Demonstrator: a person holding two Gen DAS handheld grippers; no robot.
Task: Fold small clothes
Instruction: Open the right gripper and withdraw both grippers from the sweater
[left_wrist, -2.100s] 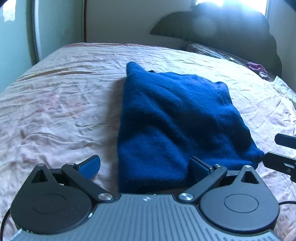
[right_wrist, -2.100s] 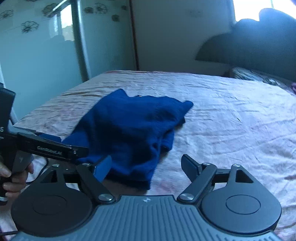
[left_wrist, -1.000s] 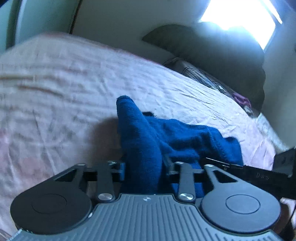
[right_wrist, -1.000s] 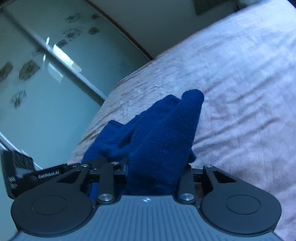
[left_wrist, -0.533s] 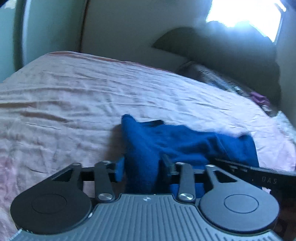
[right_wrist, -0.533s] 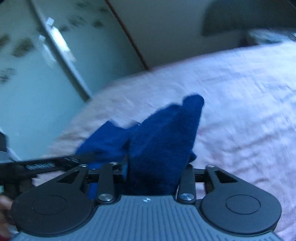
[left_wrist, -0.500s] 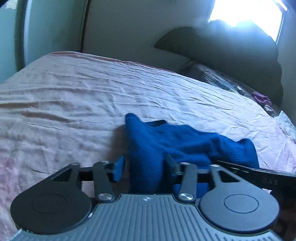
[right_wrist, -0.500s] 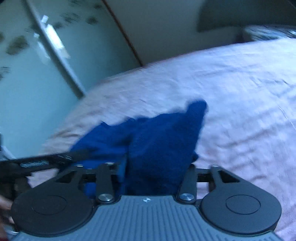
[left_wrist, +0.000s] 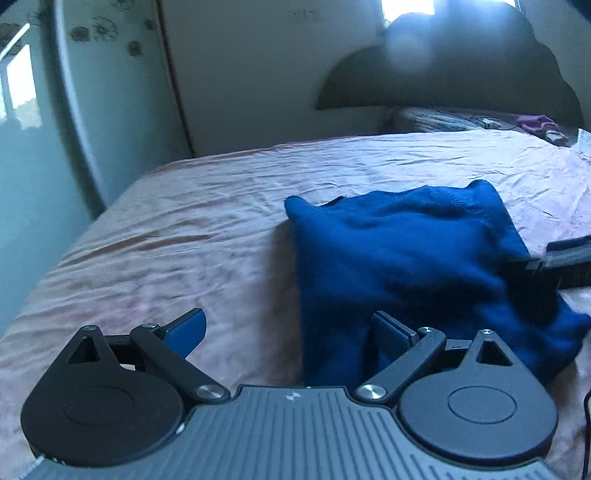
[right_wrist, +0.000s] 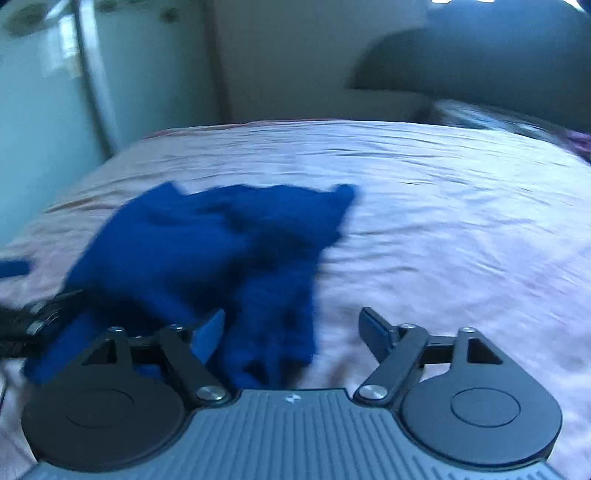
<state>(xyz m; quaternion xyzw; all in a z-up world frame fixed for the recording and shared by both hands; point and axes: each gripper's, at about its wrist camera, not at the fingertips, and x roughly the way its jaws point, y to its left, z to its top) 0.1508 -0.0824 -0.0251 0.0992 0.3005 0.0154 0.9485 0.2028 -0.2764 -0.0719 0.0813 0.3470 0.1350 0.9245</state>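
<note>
I count one blue garment (left_wrist: 413, 258), lying on the one bed (left_wrist: 184, 240), its pink sheet wrinkled. Two grippers: my left gripper (left_wrist: 288, 328) at 6 o'clock in the left wrist view, jaws opening, garment edge between them but not pinched; my right gripper (right_wrist: 291, 326) at 6 o'clock in its own view, jaws opening too, cloth between, not pressed. Two blue pads per gripper. One dark headboard (left_wrist: 461, 74) at 1 o'clock. One purple cloth item (left_wrist: 535, 123) at 2 o'clock, too small to identify. One patterned pillow (left_wrist: 443, 120).
</note>
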